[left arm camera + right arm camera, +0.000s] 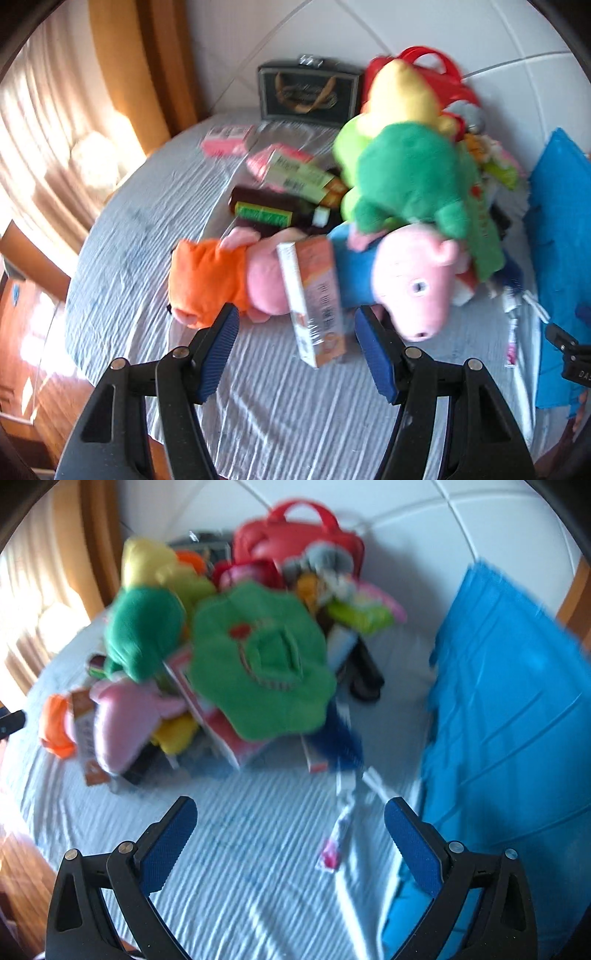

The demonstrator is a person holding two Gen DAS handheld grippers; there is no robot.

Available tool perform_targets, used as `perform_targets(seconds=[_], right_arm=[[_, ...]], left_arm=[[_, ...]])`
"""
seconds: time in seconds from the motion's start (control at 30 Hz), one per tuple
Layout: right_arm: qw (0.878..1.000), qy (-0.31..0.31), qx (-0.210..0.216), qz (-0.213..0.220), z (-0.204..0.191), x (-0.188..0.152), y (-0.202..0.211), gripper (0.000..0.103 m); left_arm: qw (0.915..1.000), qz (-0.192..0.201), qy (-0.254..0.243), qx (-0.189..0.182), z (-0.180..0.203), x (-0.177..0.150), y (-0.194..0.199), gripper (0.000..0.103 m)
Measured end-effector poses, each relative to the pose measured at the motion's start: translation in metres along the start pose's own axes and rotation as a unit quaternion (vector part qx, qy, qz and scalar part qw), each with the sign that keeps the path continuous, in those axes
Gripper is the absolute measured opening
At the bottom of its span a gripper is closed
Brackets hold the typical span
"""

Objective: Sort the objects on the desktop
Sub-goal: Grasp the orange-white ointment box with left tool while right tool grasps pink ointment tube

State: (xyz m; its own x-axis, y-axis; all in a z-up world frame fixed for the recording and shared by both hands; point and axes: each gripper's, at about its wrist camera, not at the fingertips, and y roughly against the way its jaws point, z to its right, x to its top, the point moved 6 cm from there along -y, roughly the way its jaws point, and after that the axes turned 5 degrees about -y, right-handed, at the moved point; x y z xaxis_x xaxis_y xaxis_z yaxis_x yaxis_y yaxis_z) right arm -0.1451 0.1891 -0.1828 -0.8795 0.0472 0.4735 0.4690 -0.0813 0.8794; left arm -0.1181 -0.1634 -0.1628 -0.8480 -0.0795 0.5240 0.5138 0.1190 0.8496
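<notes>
A heap of toys and boxes lies on a round table with a pale striped cloth (155,236). In the left wrist view my left gripper (297,325) is open, its fingers on either side of an orange and white box (314,299) leaning on a pink pig plush (413,280) and an orange plush (207,280). A green plush (410,181) lies on top. In the right wrist view my right gripper (290,816) is open and empty above the cloth, short of a green flower-shaped plush (262,661) and a small pink-tipped packet (338,838).
A blue bin (517,709) stands at the right, close to my right finger. A red bag (295,535) and a dark box (308,90) stand at the back. Brown bottles (273,212), green-yellow boxes (299,173) and a pink box (225,140) lie behind the plush toys.
</notes>
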Motion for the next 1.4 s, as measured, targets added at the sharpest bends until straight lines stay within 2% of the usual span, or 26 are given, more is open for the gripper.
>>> perform_targets(seconds=[0.1,0.2,0.33,0.47,0.53,0.6,0.77,0.83,0.9,0.97,1.03,1.17,1.2,1.27,1.3,1.33,1.4], right_arm=[[0.999,-0.025,-0.011,-0.031,0.007,-0.018,-0.031,0.103],[0.998,-0.038,-0.023,-0.050,0.011,-0.029,-0.052,0.103],[0.995,-0.053,-0.044,-0.068,0.020,-0.044,-0.075,0.103],[0.993,-0.069,-0.053,-0.082,0.029,-0.053,-0.094,0.103],[0.991,-0.073,-0.064,-0.087,0.032,-0.057,-0.103,0.103],[0.990,-0.080,-0.075,-0.090,0.036,-0.059,-0.110,0.103],[0.987,-0.080,-0.117,-0.071,0.040,-0.059,-0.118,0.103],[0.988,-0.081,-0.110,-0.078,0.035,-0.061,-0.124,0.103],[0.987,-0.103,-0.093,-0.082,0.032,-0.064,-0.130,0.103],[0.983,-0.131,-0.115,-0.061,0.039,-0.064,-0.130,0.103],[0.976,-0.178,-0.119,-0.046,0.053,-0.067,-0.128,0.103],[0.969,-0.211,-0.114,-0.055,0.068,-0.076,-0.138,0.102],[0.969,-0.216,-0.104,-0.052,0.068,-0.078,-0.137,0.098],[0.973,-0.211,-0.083,-0.046,0.061,-0.078,-0.132,0.080],[0.976,-0.200,-0.076,-0.044,0.055,-0.077,-0.130,0.061],[0.979,-0.186,-0.067,-0.044,0.047,-0.076,-0.127,0.036],[0.982,-0.174,-0.046,-0.051,0.037,-0.078,-0.124,0.020]], left_arm=[[0.9999,-0.011,0.009,0.004,-0.009,-0.009,-0.031,0.064],[0.9998,-0.019,-0.002,-0.005,0.000,-0.014,-0.053,0.064],[0.9996,-0.023,-0.016,-0.008,0.016,-0.017,-0.077,0.064],[0.9992,-0.037,-0.016,0.003,0.023,-0.020,-0.106,0.064],[0.9990,-0.044,-0.013,-0.003,0.027,-0.021,-0.118,0.065],[0.9989,-0.043,-0.006,-0.015,0.032,-0.020,-0.124,0.065],[0.9989,-0.042,-0.012,0.013,0.039,-0.016,-0.138,0.065],[0.9985,-0.047,-0.019,0.022,0.041,-0.017,-0.142,0.065],[0.9976,-0.054,-0.031,0.030,0.045,-0.021,-0.144,0.065],[0.9976,-0.048,-0.038,0.031,0.048,-0.025,-0.142,0.065],[0.9979,-0.046,-0.037,0.026,0.047,-0.029,-0.142,0.065],[0.9974,-0.071,-0.011,0.008,0.039,-0.037,-0.149,0.052],[0.9972,-0.074,-0.003,0.007,0.035,-0.040,-0.149,0.050],[0.9970,-0.077,-0.001,0.000,0.031,-0.043,-0.148,0.050],[0.9967,-0.081,-0.003,-0.005,0.030,-0.046,-0.147,0.050],[0.9963,-0.086,-0.005,-0.011,0.028,-0.050,-0.145,0.050],[0.9947,-0.098,-0.009,-0.030,0.024,-0.059,-0.140,0.050]])
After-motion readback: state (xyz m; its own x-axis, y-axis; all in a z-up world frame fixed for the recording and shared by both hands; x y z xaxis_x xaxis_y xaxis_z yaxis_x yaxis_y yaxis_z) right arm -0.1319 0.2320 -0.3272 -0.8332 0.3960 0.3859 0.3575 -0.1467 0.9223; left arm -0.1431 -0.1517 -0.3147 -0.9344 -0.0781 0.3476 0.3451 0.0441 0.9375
